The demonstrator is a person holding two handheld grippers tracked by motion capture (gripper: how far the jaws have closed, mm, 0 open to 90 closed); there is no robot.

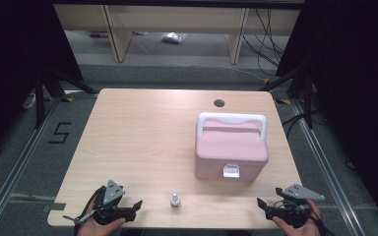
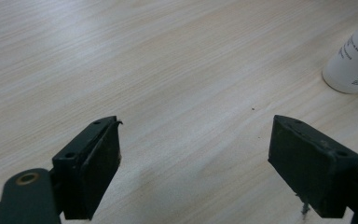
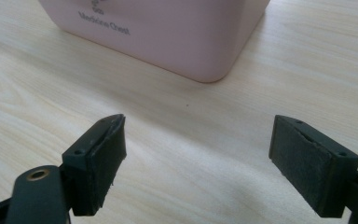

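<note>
A: Two tongs on the bench, one per hand. Start with the biggest thing.

B: Wooden table (image 1: 142,142), pale grain, bare over most of its top. Both tongs sat at its near edge, well apart from each other.

A: Next down?

B: Pink box (image 1: 230,147) with a white handle (image 1: 231,119) folded over the lid and a white latch (image 1: 231,171) on the face turned toward the person. It stood ahead of the right gripper (image 1: 262,205), near it but not touching. In the right gripper view one rounded corner of the box (image 3: 168,32) lay just beyond the jaws, with small dark lettering on its side; only part of it could be read.

A: State of that gripper?

B: Jaws stood wide apart, nothing between them, only table grain in the gap. Held low over the table, tips turned toward the middle.

A: And the left?

B: Left gripper (image 1: 137,205), same story: jaws spread wide, gap empty, no contact with anything. Grey three-cornered plate on top.

A: Smallest item?

B: Small white bottle (image 1: 175,200), upright, standing between the two tongs, nearer the left pair. In the left gripper view the bottle (image 2: 354,56) was ahead of the jaws and off toward the right-hand jaw, clear of it. Blue print on its label, too small to read.
</note>
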